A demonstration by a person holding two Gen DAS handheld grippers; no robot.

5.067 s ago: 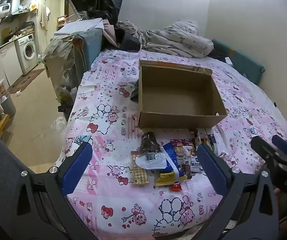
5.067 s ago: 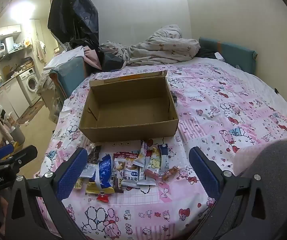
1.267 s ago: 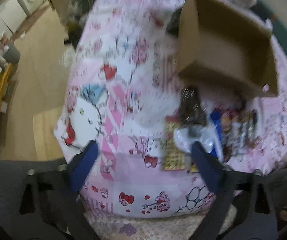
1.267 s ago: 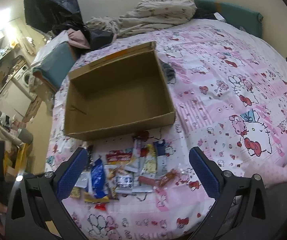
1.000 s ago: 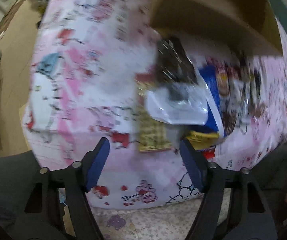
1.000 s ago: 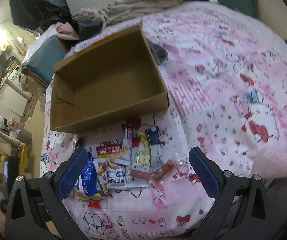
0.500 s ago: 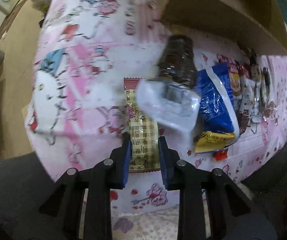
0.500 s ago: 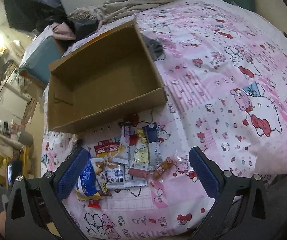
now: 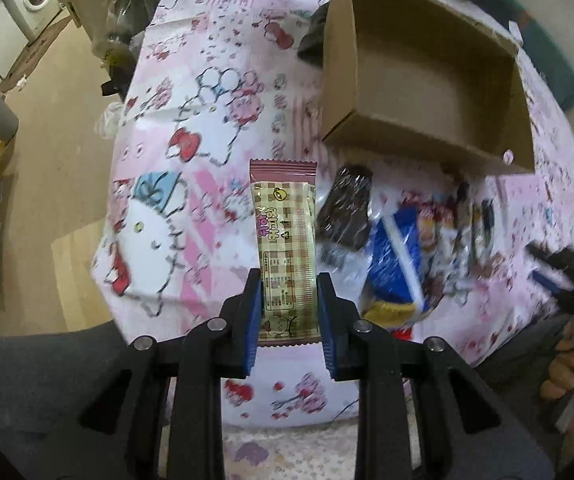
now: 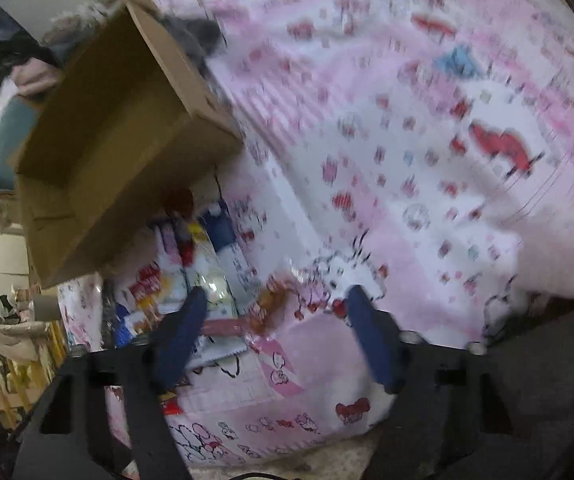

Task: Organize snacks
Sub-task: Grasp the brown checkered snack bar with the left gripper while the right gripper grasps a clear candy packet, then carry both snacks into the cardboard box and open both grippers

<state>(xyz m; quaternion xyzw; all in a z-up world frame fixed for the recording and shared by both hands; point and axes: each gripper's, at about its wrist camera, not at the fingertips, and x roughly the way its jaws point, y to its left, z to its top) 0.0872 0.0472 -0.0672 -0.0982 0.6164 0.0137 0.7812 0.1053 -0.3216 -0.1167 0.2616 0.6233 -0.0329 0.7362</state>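
Left tongs [image 9: 289,312] clamp the wafer bar [image 9: 285,248] by its near end, lifted off the bed [image 9: 207,128] for carrying. Right tongs [image 10: 275,332] gape over the remaining snacks [image 10: 207,280], empty. Beyond: cardboard box [image 9: 419,72], nothing inside, likely the drop point.

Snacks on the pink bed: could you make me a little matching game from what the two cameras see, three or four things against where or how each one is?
Things:
1. checkered snack bar
2. cardboard box
3. dark brown packet
4. right gripper

States:
a. open, above the snack pile
b. lying on the bedspread, beside the held bar
c. clamped in the left gripper
d. open-topped, nothing visible inside

Pairs: 1-c, 2-d, 3-b, 4-a
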